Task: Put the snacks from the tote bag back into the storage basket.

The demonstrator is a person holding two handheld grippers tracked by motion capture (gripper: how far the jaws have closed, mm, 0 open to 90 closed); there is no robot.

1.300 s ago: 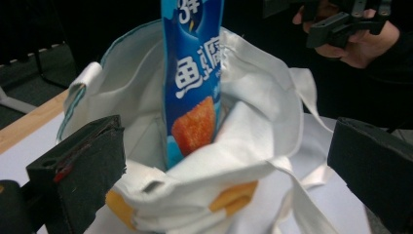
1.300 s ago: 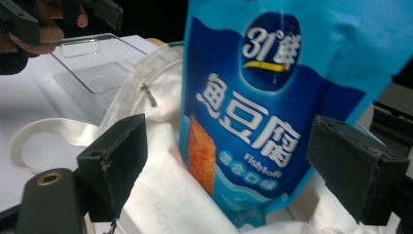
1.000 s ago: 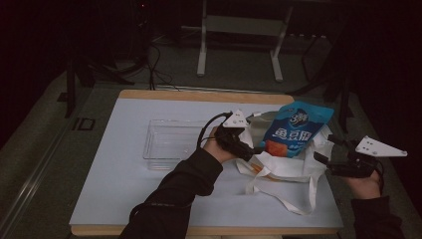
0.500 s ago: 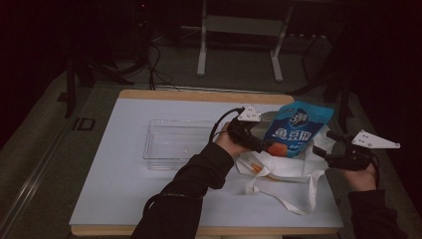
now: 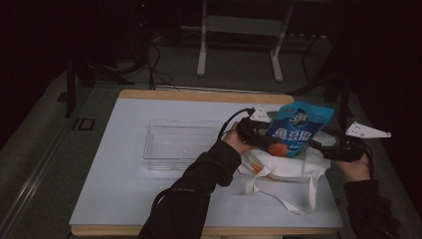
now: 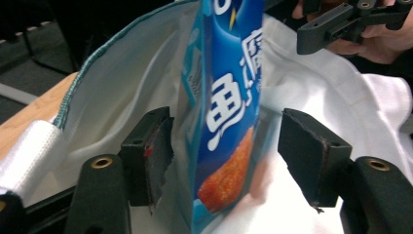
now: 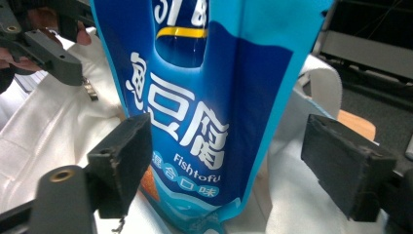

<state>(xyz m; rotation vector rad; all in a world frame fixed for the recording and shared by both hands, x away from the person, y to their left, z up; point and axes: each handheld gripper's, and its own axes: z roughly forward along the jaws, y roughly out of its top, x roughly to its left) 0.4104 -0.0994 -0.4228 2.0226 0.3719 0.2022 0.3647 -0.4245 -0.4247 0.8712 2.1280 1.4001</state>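
Near the desk's right edge, a blue snack bag (image 5: pixel 297 128) stood upright on a white tote (image 5: pixel 286 169). The left gripper (image 6: pixel 221 161) had just been closing around it, pads apart from it; the right gripper (image 7: pixel 243 161) stood wide. Uneven contact could topple the bag.

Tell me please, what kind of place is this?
Probably a dim lab or workshop set up for recording. A white-topped table stands on a dark floor, with metal stand legs and loose cables behind it.
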